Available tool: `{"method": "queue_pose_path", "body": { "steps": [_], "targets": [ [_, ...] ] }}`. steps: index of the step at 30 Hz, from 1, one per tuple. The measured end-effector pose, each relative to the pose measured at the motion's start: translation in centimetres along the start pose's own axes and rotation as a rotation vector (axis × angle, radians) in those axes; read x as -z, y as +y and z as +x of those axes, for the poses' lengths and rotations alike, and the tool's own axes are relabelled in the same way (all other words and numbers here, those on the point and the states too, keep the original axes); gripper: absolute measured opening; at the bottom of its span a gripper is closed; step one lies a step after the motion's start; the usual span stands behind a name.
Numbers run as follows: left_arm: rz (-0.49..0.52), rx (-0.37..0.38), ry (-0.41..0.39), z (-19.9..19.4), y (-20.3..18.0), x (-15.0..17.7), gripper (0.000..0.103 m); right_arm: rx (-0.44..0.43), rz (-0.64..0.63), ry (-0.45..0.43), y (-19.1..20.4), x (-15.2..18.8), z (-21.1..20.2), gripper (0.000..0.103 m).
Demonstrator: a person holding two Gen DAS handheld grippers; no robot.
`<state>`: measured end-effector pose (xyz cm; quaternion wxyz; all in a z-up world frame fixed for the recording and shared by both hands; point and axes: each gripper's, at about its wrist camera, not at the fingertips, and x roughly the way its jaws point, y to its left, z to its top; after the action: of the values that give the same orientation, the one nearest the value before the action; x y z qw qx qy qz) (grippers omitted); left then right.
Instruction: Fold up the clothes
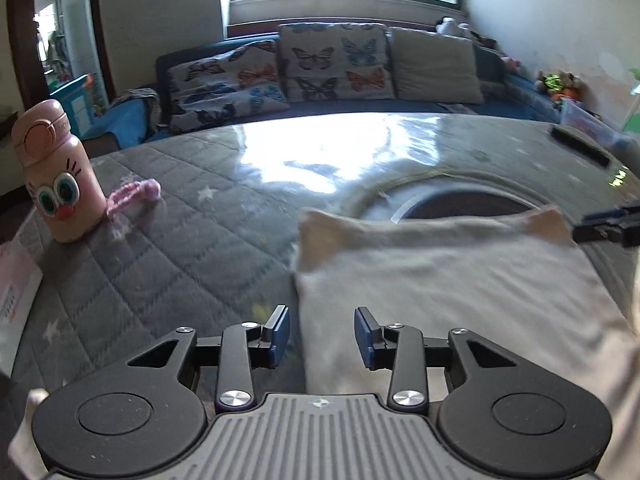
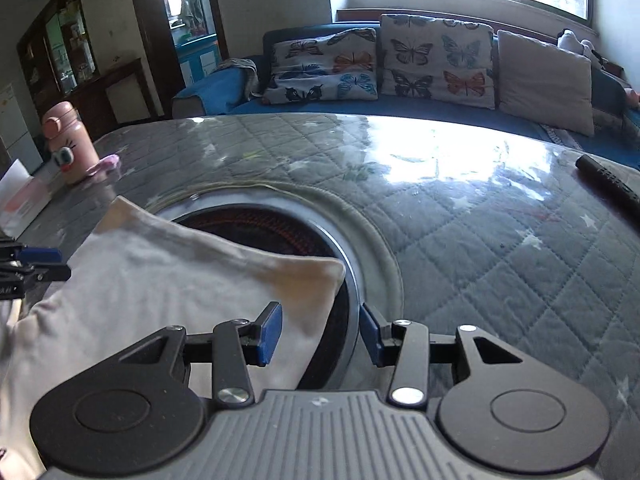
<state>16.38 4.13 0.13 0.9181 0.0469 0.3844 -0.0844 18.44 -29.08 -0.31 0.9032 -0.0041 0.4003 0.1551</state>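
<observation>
A white garment point(image 1: 448, 280) lies flat on the grey quilted table, its far edge over a round dark opening; it also shows in the right wrist view point(image 2: 168, 280). My left gripper point(image 1: 322, 334) is open and empty, jaws straddling the garment's left edge near its front. My right gripper point(image 2: 320, 334) is open and empty, jaws straddling the garment's right edge near its far corner. The right gripper shows at the right edge of the left wrist view point(image 1: 608, 228), and the left gripper at the left edge of the right wrist view point(image 2: 32, 266).
A round dark opening point(image 2: 280, 232) is set in the quilted table point(image 2: 500, 240). A pink bottle point(image 1: 56, 172) with a pink strap point(image 1: 132, 196) stands far left. A black bar-shaped object point(image 2: 608, 180) lies far right. A sofa with butterfly cushions point(image 1: 332, 64) stands behind.
</observation>
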Motion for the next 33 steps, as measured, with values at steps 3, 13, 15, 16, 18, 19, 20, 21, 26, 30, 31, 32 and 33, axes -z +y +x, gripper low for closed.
{"method": "queue_pose_path", "body": {
  "steps": [3, 13, 15, 16, 18, 19, 20, 21, 26, 30, 31, 32, 33],
  "targets": [
    [-0.022, -0.013, 0.004, 1.5, 0.5, -0.9, 0.040, 0.000, -0.010, 0.003, 0.1, -0.5, 0.9, 0.042],
    [0.001, 0.016, -0.044, 2.6, 0.5, -1.9, 0.009, 0.010, -0.044, 0.018, 0.2, -1.8, 2.5, 0.005],
    [0.000, -0.003, -0.065, 2.4, 0.8, -2.3, 0.009, 0.014, -0.056, -0.004, 0.4, -2.6, 2.4, 0.004],
    [-0.007, -0.011, -0.076, 2.4, 1.1, -2.6, 0.009, 0.016, -0.063, -0.020, 0.5, -3.1, 2.4, 0.004],
    [-0.023, -0.027, -0.088, 2.5, 1.6, -3.0, 0.009, 0.019, -0.072, -0.046, 0.6, -3.9, 2.5, 0.004],
    [-0.029, -0.037, -0.088, 2.6, 1.8, -3.2, 0.009, 0.020, -0.073, -0.060, 0.7, -4.5, 2.8, 0.004],
    [-0.034, -0.044, -0.085, 2.9, 2.0, -3.4, 0.009, 0.021, -0.071, -0.065, 0.6, -5.0, 3.3, 0.004],
    [-0.038, -0.051, -0.079, 3.2, 2.2, -3.5, 0.009, 0.023, -0.069, -0.065, 0.5, -5.4, 3.8, 0.005],
    [-0.042, -0.067, -0.051, 3.3, 2.3, -3.2, 0.013, 0.020, -0.062, -0.061, 0.4, -6.0, 4.4, 0.011],
    [-0.033, -0.049, -0.064, 1.6, 1.5, -2.5, 0.029, 0.012, -0.080, -0.058, 0.4, -5.2, 2.5, 0.030],
    [-0.024, -0.043, -0.070, 1.0, 1.0, -2.2, 0.041, 0.012, -0.087, -0.058, 0.4, -4.7, 1.8, 0.034],
    [-0.009, -0.036, -0.076, 0.3, 0.5, -1.9, 0.045, 0.012, -0.096, -0.055, 0.4, -4.0, 0.8, 0.035],
    [0.008, -0.024, -0.082, -0.4, -0.2, -1.6, 0.045, 0.012, -0.102, -0.050, 0.5, -3.4, 0.0, 0.036]
  ]
}}
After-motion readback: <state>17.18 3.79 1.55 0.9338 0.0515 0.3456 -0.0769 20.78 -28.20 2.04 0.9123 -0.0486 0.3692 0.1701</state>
